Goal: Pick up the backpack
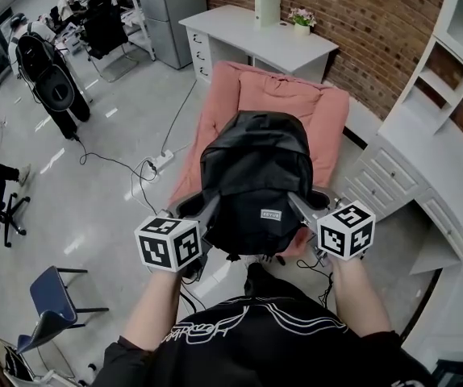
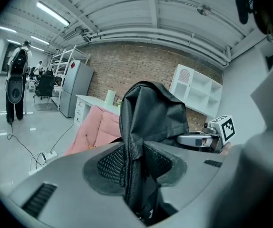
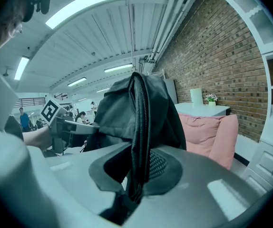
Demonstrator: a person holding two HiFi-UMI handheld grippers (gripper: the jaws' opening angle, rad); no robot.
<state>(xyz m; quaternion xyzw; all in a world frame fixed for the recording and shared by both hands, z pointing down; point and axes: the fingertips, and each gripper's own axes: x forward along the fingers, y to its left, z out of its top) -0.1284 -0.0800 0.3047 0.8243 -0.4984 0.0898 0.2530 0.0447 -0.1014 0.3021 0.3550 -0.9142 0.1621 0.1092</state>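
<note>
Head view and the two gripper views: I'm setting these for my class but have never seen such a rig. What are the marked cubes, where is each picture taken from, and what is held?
No robot here: a person holds a two-jaw gripper in each hand; the marked cubes are parts of them. The head view looks down from the person's head; each gripper view looks along one gripper's jaws. The left gripper and right gripper each pinch fabric of the black backpack, with a pink armchair beyond it.
</note>
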